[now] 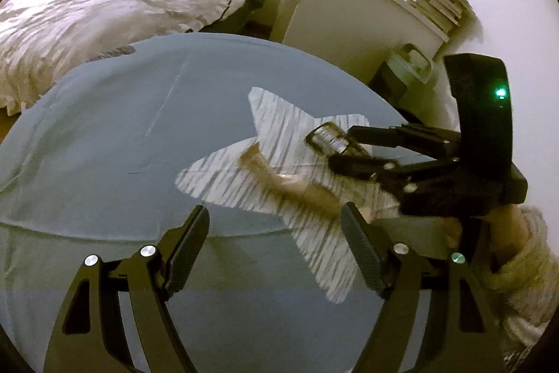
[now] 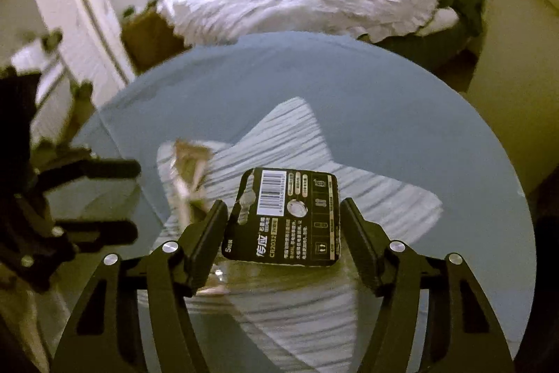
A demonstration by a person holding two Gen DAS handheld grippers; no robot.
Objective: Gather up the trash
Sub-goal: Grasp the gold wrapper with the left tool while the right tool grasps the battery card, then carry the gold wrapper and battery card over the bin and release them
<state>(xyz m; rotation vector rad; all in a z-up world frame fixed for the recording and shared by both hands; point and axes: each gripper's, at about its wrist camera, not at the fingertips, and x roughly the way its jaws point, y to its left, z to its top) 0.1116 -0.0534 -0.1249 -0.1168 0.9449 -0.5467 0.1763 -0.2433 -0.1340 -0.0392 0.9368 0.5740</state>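
Note:
A black battery card [image 2: 286,215] with a barcode sits edge to edge between the fingers of my right gripper [image 2: 283,205], which is shut on it above the striped star-shaped mat [image 2: 384,194]. From the left wrist view that right gripper [image 1: 340,145] comes in from the right with the card [image 1: 326,137] at its tips. A crumpled brown wrapper [image 1: 290,184] lies on the mat [image 1: 279,117], just beyond my left gripper [image 1: 276,210]. The left gripper is open and holds nothing. The right wrist view shows the wrapper [image 2: 190,170] beside the left gripper [image 2: 134,198].
The mat lies on a round table with a blue-grey cloth [image 1: 122,128]. Behind it is a bed with a rumpled white duvet [image 1: 104,9]. A white cabinet [image 1: 349,23] with books and soft toys stands at the back right, with a clear container [image 1: 408,69] beside it.

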